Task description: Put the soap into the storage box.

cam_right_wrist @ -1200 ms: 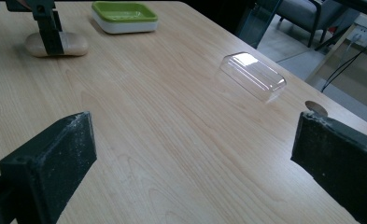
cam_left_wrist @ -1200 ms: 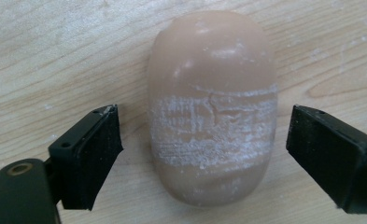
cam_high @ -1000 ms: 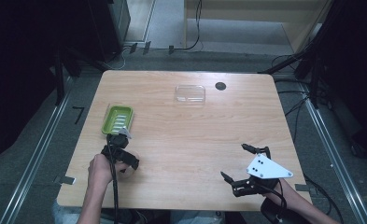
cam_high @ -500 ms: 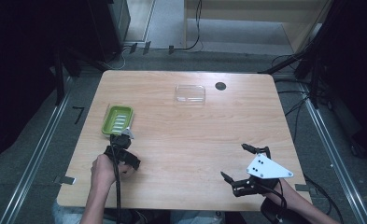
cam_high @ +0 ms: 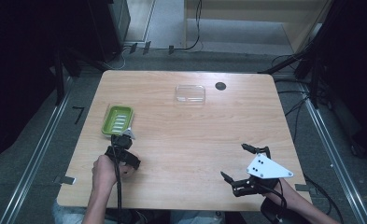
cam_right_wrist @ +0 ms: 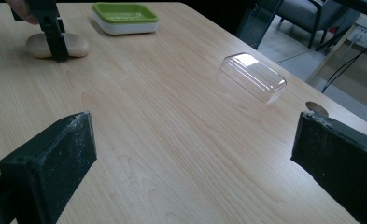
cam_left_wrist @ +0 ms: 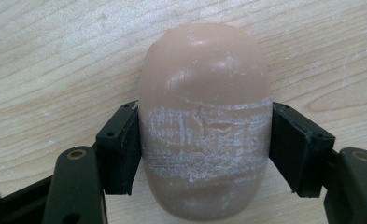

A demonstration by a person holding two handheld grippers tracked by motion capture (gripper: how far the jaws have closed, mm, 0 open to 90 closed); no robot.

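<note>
A tan oval soap bar [cam_left_wrist: 204, 93] lies flat on the wooden table [cam_high: 181, 140], its middle scuffed white. My left gripper [cam_left_wrist: 204, 144] is shut on it, with one black pad pressed against each long side. In the right gripper view the same soap bar [cam_right_wrist: 78, 45] sits at the far left with the left gripper [cam_right_wrist: 55, 39] standing over it. In the high view the left gripper [cam_high: 123, 158] is just in front of the green soap dish [cam_high: 117, 119]. My right gripper [cam_high: 233, 161] is open and holds nothing near the front right of the table.
A clear plastic lid [cam_high: 190, 94] lies dome up at the back middle, beside a dark round hole [cam_high: 221, 86] in the tabletop. The right gripper view looks across bare wood toward the lid [cam_right_wrist: 254, 76] and the green dish [cam_right_wrist: 125, 16]. Cables and metal rails run along the floor.
My left hand and its gripper have shifted slightly toward the table's front edge, over the soap bar. The right gripper has stayed where it was.
</note>
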